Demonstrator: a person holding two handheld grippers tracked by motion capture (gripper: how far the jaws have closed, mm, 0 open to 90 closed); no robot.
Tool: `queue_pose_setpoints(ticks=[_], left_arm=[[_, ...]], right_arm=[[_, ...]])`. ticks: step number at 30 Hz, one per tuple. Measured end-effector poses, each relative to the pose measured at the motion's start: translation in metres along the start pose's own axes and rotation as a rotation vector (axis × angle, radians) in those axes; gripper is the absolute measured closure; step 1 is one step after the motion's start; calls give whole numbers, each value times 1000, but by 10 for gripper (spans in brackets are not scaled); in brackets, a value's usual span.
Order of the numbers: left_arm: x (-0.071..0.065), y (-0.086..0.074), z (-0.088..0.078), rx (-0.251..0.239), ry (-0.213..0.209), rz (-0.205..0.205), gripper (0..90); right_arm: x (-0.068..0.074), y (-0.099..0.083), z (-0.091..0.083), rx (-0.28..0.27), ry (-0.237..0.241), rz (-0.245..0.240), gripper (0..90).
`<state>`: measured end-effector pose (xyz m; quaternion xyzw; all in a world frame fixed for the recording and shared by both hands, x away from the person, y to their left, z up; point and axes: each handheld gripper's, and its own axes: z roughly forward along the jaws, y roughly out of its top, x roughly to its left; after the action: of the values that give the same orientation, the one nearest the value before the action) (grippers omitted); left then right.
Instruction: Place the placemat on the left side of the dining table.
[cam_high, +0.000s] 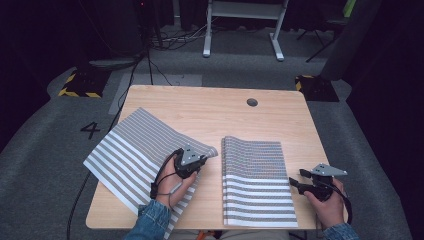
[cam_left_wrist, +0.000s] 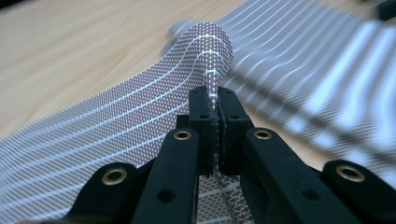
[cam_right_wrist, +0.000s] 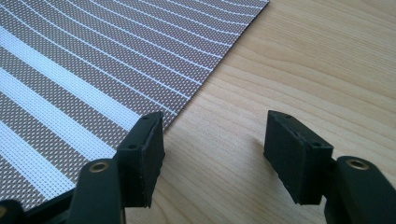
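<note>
The left gripper (cam_left_wrist: 217, 122) clamps a striped mat's (cam_high: 131, 150) corner; the right gripper (cam_right_wrist: 212, 154) gapes over the table (cam_high: 200, 112). A floor "4" (cam_high: 90, 129), seemingly.

a wooden table (cam_high: 200, 107) with a round cable hole (cam_high: 252, 102); beyond it, a white desk frame (cam_high: 243, 20) on grey carpet (cam_high: 45, 145).

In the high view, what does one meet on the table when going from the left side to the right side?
Loose striped mat → left gripper, shut on that mat's lifted corner → stack of striped mats → right gripper, jaws open beside the stack.
</note>
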<state>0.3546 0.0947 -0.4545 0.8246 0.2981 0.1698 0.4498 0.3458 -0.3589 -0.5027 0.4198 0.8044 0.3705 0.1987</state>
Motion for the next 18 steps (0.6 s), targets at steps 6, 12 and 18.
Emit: queue_pose_setpoints(ticks=[6, 12, 18], left_arm=[[-29, 10, -16, -47, -116, 107, 868], [-47, 7, -21, -37, -258, 166, 867], [-44, -5, -24, -97, -387, -20, 663]], right_arm=[[0, 0, 0, 0, 0, -1, 379], [0, 0, 0, 0, 0, 1, 379], [0, 0, 0, 0, 0, 0, 379]])
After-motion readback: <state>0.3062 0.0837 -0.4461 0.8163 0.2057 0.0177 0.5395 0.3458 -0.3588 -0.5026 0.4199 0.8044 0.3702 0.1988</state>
